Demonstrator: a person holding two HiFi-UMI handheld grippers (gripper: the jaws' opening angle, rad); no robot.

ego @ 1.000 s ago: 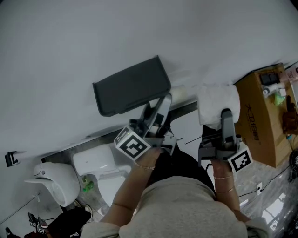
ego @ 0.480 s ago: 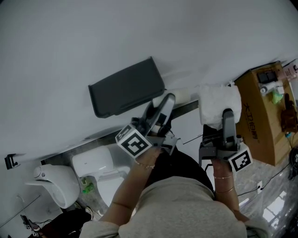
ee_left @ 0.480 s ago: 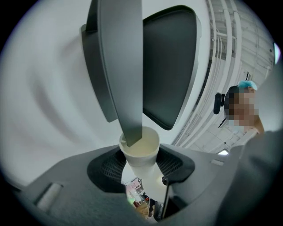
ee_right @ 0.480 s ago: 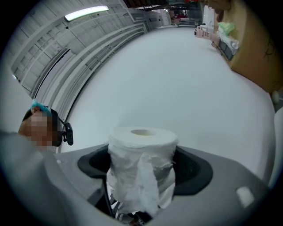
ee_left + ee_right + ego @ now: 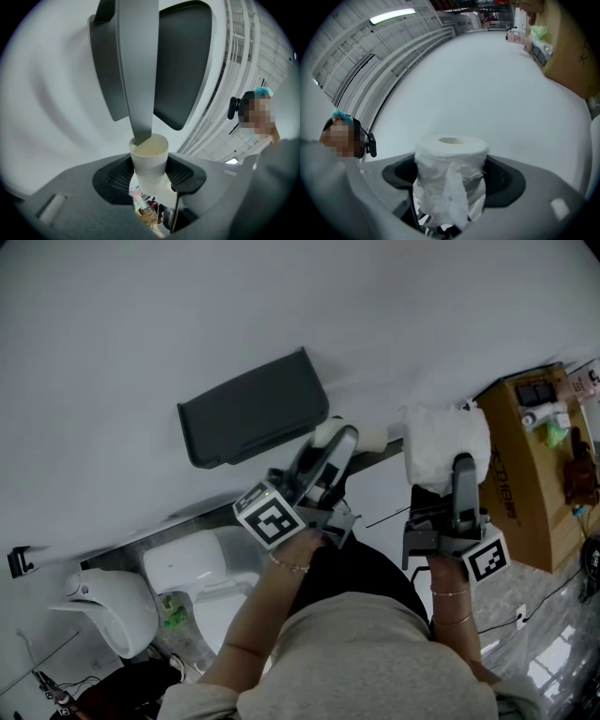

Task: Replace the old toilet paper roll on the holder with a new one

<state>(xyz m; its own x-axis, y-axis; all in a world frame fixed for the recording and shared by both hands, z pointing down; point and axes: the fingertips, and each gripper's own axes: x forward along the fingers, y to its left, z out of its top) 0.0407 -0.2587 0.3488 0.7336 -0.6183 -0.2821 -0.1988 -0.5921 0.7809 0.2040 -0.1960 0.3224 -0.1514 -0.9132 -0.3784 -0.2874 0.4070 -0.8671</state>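
Note:
A dark grey toilet paper holder (image 5: 248, 409) hangs on the white wall. My left gripper (image 5: 336, 437) sits at its lower right end, shut on an empty cardboard tube (image 5: 325, 432). In the left gripper view the tube (image 5: 150, 161) stands between the pads, and the tip of the holder's grey arm (image 5: 136, 70) reaches just into its open end. My right gripper (image 5: 457, 463) is further right, apart from the holder, shut on a full white toilet paper roll (image 5: 441, 448). That roll (image 5: 450, 173) stands upright between the pads with a loose torn sheet hanging down its front.
A brown cardboard box (image 5: 530, 474) with small items on top stands at the right by the wall. A white toilet (image 5: 192, 568) and another white fixture (image 5: 117, 606) are at the lower left. The person's body fills the bottom middle.
The left gripper with the cardboard tube has slid a little to the right along the holder's end, so more of the tube shows. The right gripper and its roll have barely shifted.

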